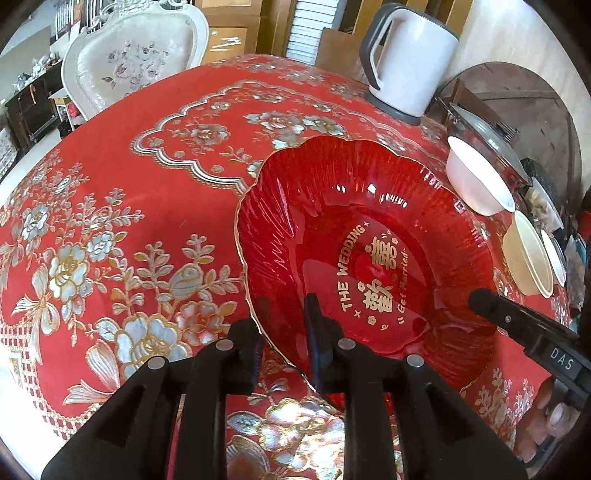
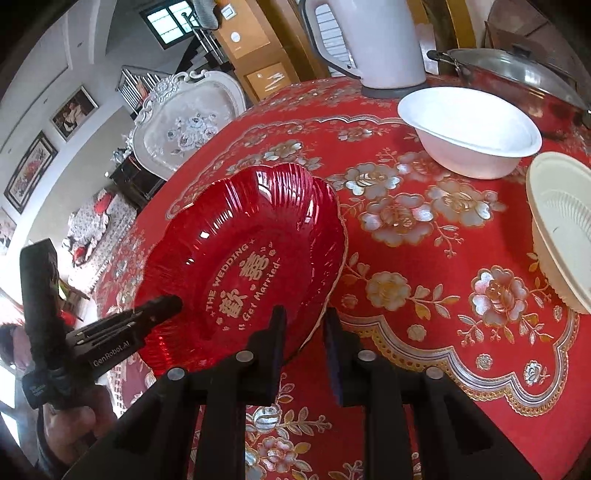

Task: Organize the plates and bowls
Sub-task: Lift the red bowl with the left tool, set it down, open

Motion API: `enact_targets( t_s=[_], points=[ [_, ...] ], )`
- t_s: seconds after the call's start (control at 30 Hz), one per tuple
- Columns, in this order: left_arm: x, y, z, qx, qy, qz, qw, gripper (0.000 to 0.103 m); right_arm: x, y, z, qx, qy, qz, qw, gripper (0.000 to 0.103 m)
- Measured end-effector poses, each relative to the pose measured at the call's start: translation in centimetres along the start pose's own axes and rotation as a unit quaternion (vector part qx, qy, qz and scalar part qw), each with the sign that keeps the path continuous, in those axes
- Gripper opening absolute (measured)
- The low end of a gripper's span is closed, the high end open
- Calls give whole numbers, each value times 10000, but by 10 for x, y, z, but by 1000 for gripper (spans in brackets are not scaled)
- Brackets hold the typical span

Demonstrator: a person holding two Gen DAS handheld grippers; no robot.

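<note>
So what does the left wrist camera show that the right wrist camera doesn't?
Only the left wrist view shows a third bowl nested behind the cream one, at the table's right edge. Only the right wrist view shows framed pictures on a wall and a window. Both show the red plate, with each hand-held gripper straddling its rim: the left hand-held gripper and the right hand-held gripper. Both also show the white bowl, cream bowl, kettle, lidded pot, chair and red tablecloth.
</note>
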State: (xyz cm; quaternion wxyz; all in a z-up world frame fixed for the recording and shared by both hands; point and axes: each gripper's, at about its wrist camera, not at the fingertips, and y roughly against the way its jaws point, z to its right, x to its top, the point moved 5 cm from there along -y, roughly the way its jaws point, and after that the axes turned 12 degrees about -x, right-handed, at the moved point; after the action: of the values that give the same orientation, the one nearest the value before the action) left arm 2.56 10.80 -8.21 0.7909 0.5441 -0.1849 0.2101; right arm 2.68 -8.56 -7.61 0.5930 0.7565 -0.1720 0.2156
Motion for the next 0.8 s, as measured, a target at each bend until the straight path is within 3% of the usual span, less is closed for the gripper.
enact_targets(
  t_s=[0.07, 0.1, 0.13, 0.2, 0.3, 0.37, 0.43, 0.5, 0.57, 0.67, 0.8],
  points=[
    [-1, -1, 2, 40, -99, 1, 9999, 22, 0, 0, 3, 212, -153, -11, 9997, 42],
    [-2, -3, 4, -12, -156, -45, 9999, 29, 1, 1, 4, 267, -233, 12, 9994, 63],
    [-3, -5, 3, -108, -127, -96, 9998, 34, 1, 4, 6, 286, -300, 101, 9991, 76],
    [-3, -5, 2, -210, -2, -70, 9998, 60, 4, 17, 9, 108, -285, 442, 9986, 78],
    [1, 10, -3, -326, 224, 224, 9990, 81, 8, 39, 10, -111, -137, 807, 9966, 91],
    [8, 25, -4, -411, 309, 505, 9974, 85, 9, 55, 11, -244, 117, 1129, 9932, 96],
    [18, 44, 1, -546, 240, 887, 9943, 100, 11, 72, 15, -467, 417, 1415, 9880, 101],
    [30, 70, 16, -786, -73, 1605, 9839, 103, 14, 90, 26, -700, 490, 1673, 9822, 101],
    [36, 85, 32, -1013, -216, 1936, 9756, 103, 23, 110, 48, -860, 241, 1888, 9780, 101],
    [34, 84, 68, -1148, -637, 1813, 9746, 103, 36, 143, 82, -736, -149, 2170, 9733, 101],
    [24, 65, 119, -591, -1546, 1475, 9751, 103, 42, 169, 111, -900, -274, 2227, 9703, 102]
  ],
)
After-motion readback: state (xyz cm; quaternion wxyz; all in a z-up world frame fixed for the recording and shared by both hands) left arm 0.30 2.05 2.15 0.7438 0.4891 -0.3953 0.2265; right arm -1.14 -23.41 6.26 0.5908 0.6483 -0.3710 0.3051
